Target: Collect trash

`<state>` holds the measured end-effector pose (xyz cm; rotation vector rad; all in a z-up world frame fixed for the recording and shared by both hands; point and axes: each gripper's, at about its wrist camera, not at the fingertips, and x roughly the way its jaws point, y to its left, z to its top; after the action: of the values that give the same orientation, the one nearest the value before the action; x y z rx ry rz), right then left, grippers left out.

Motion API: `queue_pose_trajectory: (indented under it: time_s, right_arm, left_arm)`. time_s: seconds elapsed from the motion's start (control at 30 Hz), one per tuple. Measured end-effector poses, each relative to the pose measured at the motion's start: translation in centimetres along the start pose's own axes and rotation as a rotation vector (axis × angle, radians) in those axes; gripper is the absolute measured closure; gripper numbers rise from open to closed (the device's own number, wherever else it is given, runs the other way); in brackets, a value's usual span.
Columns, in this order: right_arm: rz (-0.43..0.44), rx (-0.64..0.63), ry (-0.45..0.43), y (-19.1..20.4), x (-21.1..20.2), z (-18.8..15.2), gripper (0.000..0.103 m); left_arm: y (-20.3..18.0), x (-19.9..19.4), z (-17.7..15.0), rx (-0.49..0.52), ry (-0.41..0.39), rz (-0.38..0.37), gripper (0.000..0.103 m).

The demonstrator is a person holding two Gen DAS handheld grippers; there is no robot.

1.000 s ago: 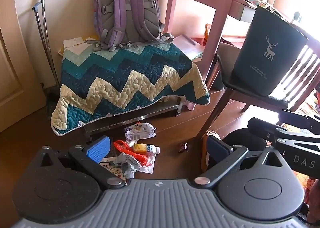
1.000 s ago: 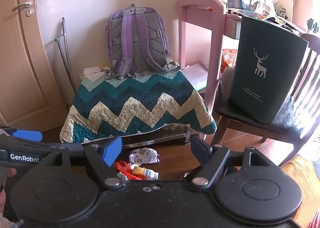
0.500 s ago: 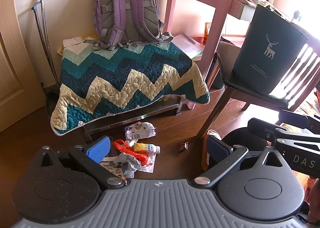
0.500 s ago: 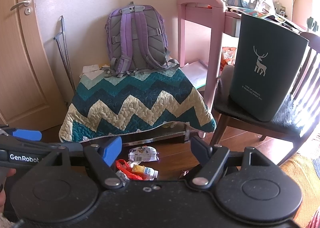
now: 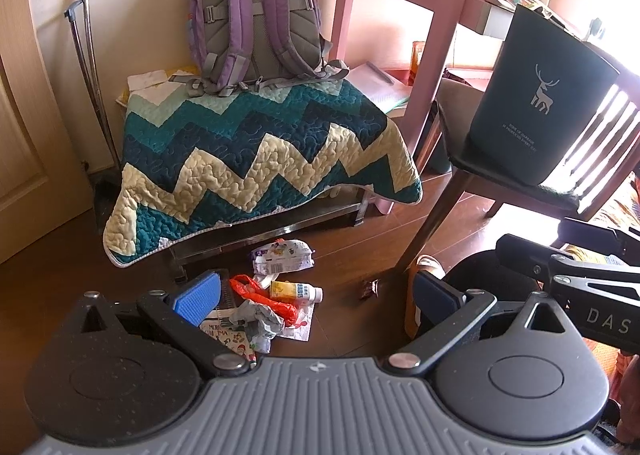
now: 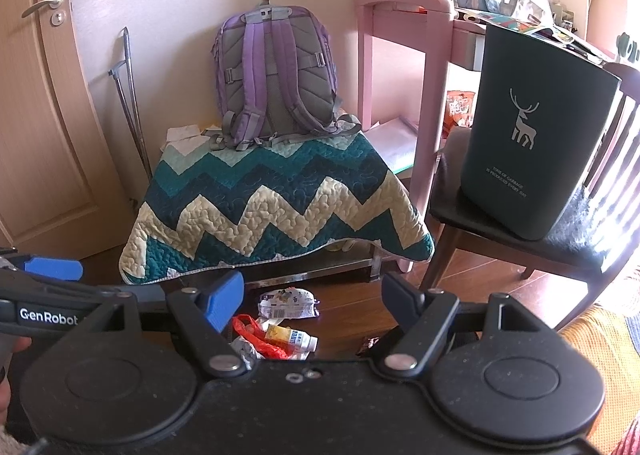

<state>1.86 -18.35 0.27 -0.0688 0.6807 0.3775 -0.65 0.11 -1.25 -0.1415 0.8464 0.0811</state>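
Both grippers — left gripper (image 5: 316,295), right gripper (image 6: 312,299) — hold fingers spread, empty, above crinkled trash pile (image 5: 272,295).

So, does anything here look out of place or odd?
Yes. Litter lies on the floor before the quilt-covered bench: a crumpled snack wrapper, a red plastic bag, a small yellow bottle on its side and a dark candy wrapper. Also, the dark green trash bin stands on a chair, not the floor.

"GenRobot" on the left gripper (image 6: 52,269); "DAS" on the right gripper (image 5: 592,255).

quilted cloth blanket (image 5: 256,159), glossy wood floor (image 5: 340,243)
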Motion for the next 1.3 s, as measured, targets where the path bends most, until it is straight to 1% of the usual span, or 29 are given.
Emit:
queue_pose_trajectory:
  time_s: [0.73, 1.03, 1.3]
  right_arm:
    - [0.002, 0.0, 0.008, 0.0, 0.3, 0.1, 0.027]
    - [0.0, -0.007, 0.037, -0.4, 1.5, 0.3, 0.027]
    - [0.001, -0.018, 0.064, 0.0, 2.4, 0.8, 0.027]
  left_arm:
    - [-0.1, 0.0, 0.0, 0.001, 0.003, 0.002, 0.0]
    - [-0.2, 0.5, -0.2, -0.003, 0.023, 0.009, 0.0]
    - [-0.2, 1.8, 0.7, -0.007, 0.043, 0.006, 0.0]
